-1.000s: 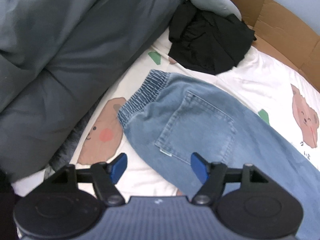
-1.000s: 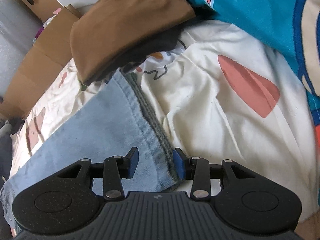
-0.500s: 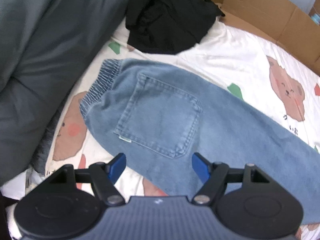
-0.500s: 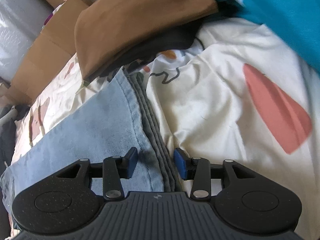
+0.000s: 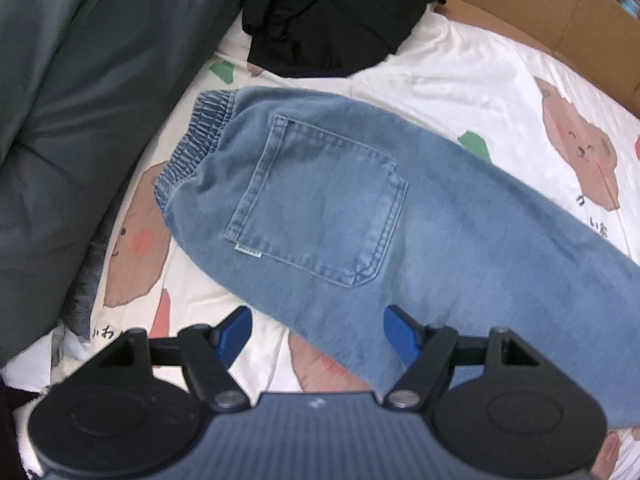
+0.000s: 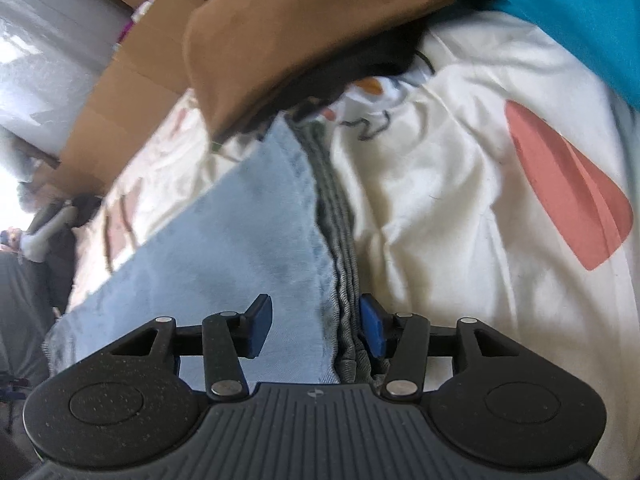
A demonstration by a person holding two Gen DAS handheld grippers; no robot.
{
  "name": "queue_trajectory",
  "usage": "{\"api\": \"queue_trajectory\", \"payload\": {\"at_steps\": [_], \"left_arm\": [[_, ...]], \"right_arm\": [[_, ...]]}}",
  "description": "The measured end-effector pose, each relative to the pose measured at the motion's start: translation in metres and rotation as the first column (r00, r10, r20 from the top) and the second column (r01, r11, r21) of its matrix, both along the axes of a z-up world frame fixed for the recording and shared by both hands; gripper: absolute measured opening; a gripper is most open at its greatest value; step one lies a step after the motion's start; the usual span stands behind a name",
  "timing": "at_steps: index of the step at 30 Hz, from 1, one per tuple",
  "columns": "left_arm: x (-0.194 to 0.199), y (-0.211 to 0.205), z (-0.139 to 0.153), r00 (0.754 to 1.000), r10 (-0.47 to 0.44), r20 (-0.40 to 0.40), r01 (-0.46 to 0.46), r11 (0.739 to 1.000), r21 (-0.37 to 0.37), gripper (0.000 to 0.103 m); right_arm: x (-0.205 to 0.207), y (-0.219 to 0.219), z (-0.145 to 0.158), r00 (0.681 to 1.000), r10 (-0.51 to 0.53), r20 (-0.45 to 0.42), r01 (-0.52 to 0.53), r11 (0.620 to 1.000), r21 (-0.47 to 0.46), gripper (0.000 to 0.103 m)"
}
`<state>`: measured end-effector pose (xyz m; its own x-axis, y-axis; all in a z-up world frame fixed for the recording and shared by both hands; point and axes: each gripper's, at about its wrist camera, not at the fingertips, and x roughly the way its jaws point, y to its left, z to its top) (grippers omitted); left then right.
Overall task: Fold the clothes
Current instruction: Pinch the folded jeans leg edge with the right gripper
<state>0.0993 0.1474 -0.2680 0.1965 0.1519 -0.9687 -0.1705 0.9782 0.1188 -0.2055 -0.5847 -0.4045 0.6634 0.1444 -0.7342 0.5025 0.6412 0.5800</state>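
Light blue jeans (image 5: 360,216) lie flat on the bear-print bedsheet (image 5: 460,68), back pocket up, elastic waistband toward the grey duvet. My left gripper (image 5: 318,334) hangs open over the near edge of the jeans below the pocket, nothing pinched. In the right wrist view the leg end of the jeans (image 6: 240,248) runs toward me, its grey ribbed hem (image 6: 340,248) on the right side. My right gripper (image 6: 316,326) stands open astride that hem, with the right fingertip (image 6: 370,324) against the ribbed edge and the cloth loose between the pads.
A grey duvet (image 5: 80,100) fills the left side. A black garment (image 5: 328,16) lies beyond the waistband, with cardboard (image 5: 540,8) behind it. A folded brown garment (image 6: 300,24) and teal cloth (image 6: 560,0) sit past the leg end.
The left gripper has slid along the jeans and rolled, so the pocket now sits mid-view. The right gripper has tilted, its jaws stand a little wider, and the hem lies deeper between them.
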Motion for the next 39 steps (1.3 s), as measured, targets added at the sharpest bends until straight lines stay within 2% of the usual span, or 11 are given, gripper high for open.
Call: {"api": "queue_trajectory", "payload": {"at_steps": [5,8,14,18,21,23,25,26,33,39], "left_arm": [[-0.003,-0.002,-0.001,1.0,-0.006,-0.003,0.006,1.0,0.0,0.075],[-0.003,-0.005,-0.004,1.0,-0.011,-0.006,0.011,1.0,-0.001,0.075],[-0.005,-0.013,-0.013,0.999,-0.023,-0.023,0.023,1.0,-0.001,0.075],[-0.007,-0.019,-0.021,0.999,-0.033,-0.041,0.033,0.999,-0.002,0.075],[-0.008,-0.022,-0.026,0.998,-0.034,-0.046,0.033,0.999,-0.012,0.075],[-0.009,-0.024,-0.028,0.998,-0.041,-0.046,0.04,0.999,-0.019,0.075],[-0.01,-0.025,-0.03,0.998,-0.039,-0.047,0.038,0.999,-0.023,0.075],[-0.01,-0.024,-0.031,0.998,-0.033,-0.047,0.032,0.999,-0.025,0.075],[-0.015,-0.017,-0.031,0.999,-0.02,-0.046,0.019,0.999,-0.025,0.075],[-0.02,-0.008,-0.028,0.999,-0.006,-0.042,0.005,1.0,-0.021,0.075]], "right_arm": [[0.005,0.005,0.014,0.998,0.035,0.049,-0.036,0.999,0.015,0.051],[0.011,0.005,0.013,0.998,0.045,0.049,-0.046,0.999,0.015,0.051],[0.024,-0.006,-0.008,1.0,-0.01,0.001,0.01,1.0,0.018,0.051],[0.023,-0.016,-0.028,0.997,-0.073,-0.012,0.074,0.994,0.08,0.051],[0.024,-0.018,-0.027,0.999,-0.042,-0.014,0.043,0.994,0.101,0.05],[0.023,-0.019,-0.025,0.999,-0.018,-0.03,0.021,0.994,0.104,0.039],[0.021,-0.021,-0.023,0.999,-0.013,-0.043,0.017,0.994,0.106,0.016],[0.02,-0.023,-0.021,0.999,-0.013,-0.046,0.017,0.994,0.105,0.013],[0.021,-0.008,0.008,0.999,0.041,0.016,-0.042,0.996,0.072,0.012],[0.029,0.022,0.037,0.992,0.111,0.052,-0.111,0.994,-0.001,0.012]]}}
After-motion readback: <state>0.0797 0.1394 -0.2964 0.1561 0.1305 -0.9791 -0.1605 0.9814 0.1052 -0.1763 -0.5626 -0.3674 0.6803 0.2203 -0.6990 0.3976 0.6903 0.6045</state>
